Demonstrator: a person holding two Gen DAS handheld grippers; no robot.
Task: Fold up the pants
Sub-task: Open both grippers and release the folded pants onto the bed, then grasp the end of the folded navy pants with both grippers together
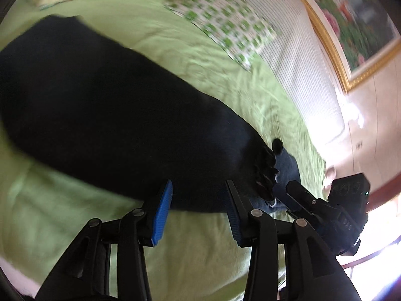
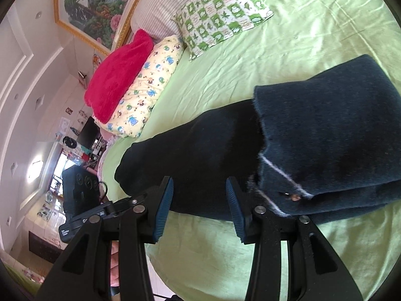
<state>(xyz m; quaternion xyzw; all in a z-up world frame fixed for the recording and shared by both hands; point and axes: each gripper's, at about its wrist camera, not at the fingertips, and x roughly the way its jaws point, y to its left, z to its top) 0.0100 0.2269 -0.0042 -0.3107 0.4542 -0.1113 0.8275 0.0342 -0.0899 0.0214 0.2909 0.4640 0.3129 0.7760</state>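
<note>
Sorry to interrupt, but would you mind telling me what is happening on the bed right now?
A person with a handheld gripper in each hand is folding dark pants on a green bedsheet. One end is already folded over the rest. The left gripper and the right gripper both hover at the near edge of the fabric with their jaws apart, gripping nothing. Pillows and a red blanket lie by the headboard.

Open right claw hovers over dark folded pants on green bedsheet.

A green-sheeted bed carries dark pants — partly folded — plus a frog-print pillow and cartoon-print pillow.
</note>
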